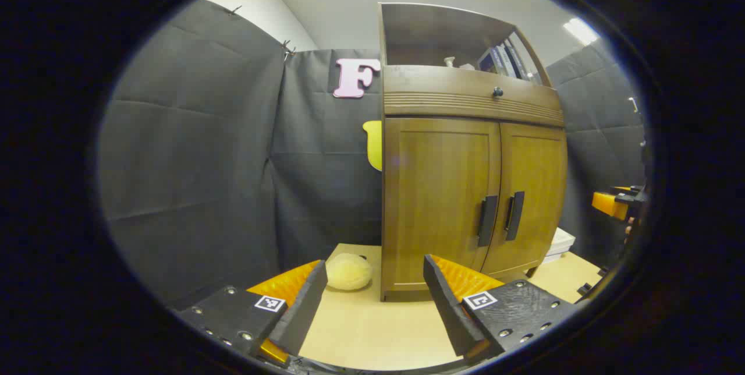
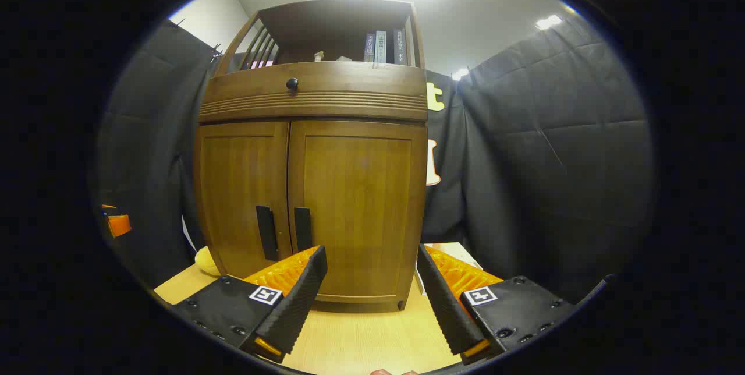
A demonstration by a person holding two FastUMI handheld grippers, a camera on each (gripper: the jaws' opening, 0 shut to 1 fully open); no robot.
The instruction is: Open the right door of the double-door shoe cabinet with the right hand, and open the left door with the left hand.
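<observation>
At the near edge of the table (image 2: 361, 340), the right gripper (image 2: 372, 282) and the left gripper (image 1: 375, 290) both gaped wide, holding nothing. Just beyond stood the shoe cabinet (image 2: 314, 188), both doors shut, the right handle (image 2: 302, 228) and left handle (image 2: 266, 232) side by side. Being so close together, a careless reach might catch the wrong handle

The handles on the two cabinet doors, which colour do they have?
The handles are black, against brown wooden doors. They show best in the left gripper view.
</observation>
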